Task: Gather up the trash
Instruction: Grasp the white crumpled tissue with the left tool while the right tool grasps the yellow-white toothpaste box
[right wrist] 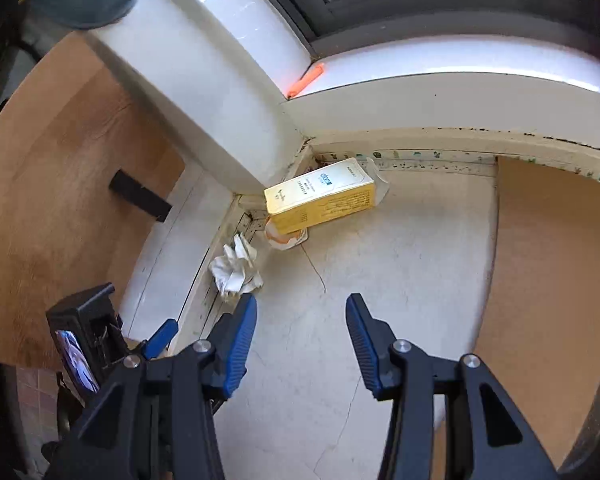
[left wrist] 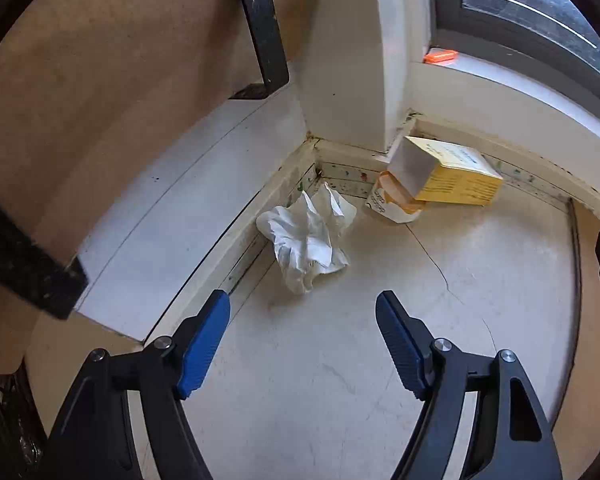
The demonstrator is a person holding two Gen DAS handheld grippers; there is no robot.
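Observation:
A crumpled white paper (left wrist: 310,238) lies on the pale floor by the skirting in a wall corner. Behind it a yellow and white carton (left wrist: 446,174) rests tilted on a small white cup with an orange band (left wrist: 396,202). My left gripper (left wrist: 304,304) is open and empty, hovering just short of the paper. In the right wrist view the paper (right wrist: 236,268) lies just ahead of the left fingertip, and the carton (right wrist: 322,198) and cup (right wrist: 286,238) lie farther off. My right gripper (right wrist: 300,308) is open and empty above the floor. The left gripper's blue fingertip (right wrist: 162,336) shows at lower left.
A white wall pillar (left wrist: 348,80) and a window sill with an orange object (left wrist: 440,56) bound the corner. A brown board with black brackets (left wrist: 262,28) stands on the left. Another brown board (right wrist: 548,280) lies on the right. The floor (right wrist: 400,260) is cracked.

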